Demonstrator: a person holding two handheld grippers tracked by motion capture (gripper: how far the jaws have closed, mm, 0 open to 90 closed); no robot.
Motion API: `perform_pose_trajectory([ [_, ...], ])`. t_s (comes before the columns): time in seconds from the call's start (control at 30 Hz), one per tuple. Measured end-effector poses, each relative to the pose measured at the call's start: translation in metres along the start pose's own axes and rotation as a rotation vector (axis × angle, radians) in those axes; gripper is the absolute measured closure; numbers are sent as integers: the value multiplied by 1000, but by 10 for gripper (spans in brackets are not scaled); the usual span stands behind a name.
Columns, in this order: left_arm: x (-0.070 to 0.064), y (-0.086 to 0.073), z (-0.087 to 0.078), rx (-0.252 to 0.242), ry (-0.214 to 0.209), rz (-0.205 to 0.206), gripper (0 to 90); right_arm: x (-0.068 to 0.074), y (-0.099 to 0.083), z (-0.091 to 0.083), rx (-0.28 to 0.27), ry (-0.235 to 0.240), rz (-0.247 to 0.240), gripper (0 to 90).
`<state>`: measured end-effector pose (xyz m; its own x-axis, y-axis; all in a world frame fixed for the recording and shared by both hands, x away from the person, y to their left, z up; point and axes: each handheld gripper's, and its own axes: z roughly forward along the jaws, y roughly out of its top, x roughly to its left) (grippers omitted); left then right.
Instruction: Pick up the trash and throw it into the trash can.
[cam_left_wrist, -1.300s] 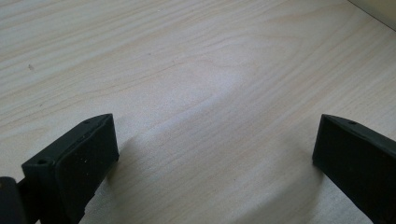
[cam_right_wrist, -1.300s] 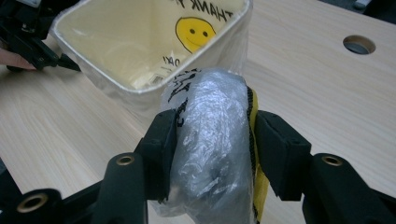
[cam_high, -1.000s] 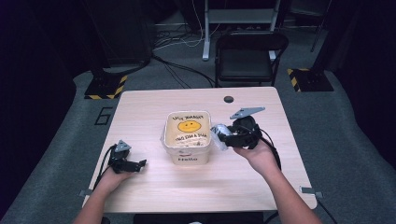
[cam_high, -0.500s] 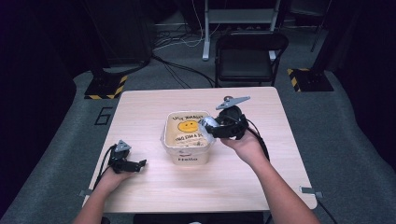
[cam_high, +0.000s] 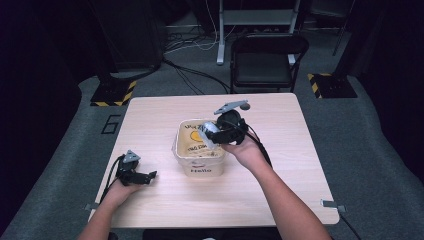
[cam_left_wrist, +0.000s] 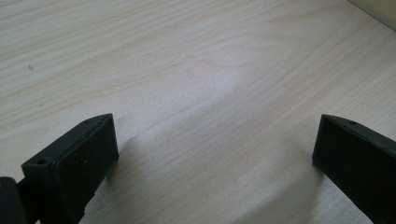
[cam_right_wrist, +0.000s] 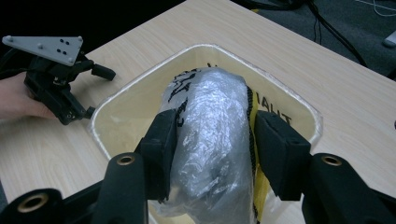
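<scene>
While the right gripper (cam_right_wrist: 212, 140) clamps a crinkly clear-plastic packet (cam_right_wrist: 212, 144) between its two jaws, it holds that packet over the open mouth of the cream tub (cam_right_wrist: 299, 109), which stands near the middle of the table (cam_high: 280, 190). In the high view the packet (cam_high: 209, 134) hangs above the tub (cam_high: 199, 167), toward the tub's right rim. The step in hand looks like dropping the packet into the tub. To do it well, I would bring the gripper toward the middle of the opening, lower it until the packet's bottom end is below the rim, and only then let go, so the soft wrapper cannot catch on the edge or slide outside. The left gripper (cam_high: 134, 175) rests near the table's front left corner, jaws spread wide with nothing between them, well apart from the tub.
</scene>
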<state>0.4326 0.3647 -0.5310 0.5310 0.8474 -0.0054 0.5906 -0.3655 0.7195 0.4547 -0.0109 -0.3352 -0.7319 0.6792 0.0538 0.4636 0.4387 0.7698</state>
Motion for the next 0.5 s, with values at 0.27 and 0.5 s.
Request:
perform_pose_trajectory([
  [0.27, 0, 0, 0, 0, -2, -3, 0, 3, 8, 25, -3, -5, -5, 499],
  [0.5, 0, 0, 0, 0, -2, -3, 0, 5, 13, 46, 19, -12, 4, 495],
])
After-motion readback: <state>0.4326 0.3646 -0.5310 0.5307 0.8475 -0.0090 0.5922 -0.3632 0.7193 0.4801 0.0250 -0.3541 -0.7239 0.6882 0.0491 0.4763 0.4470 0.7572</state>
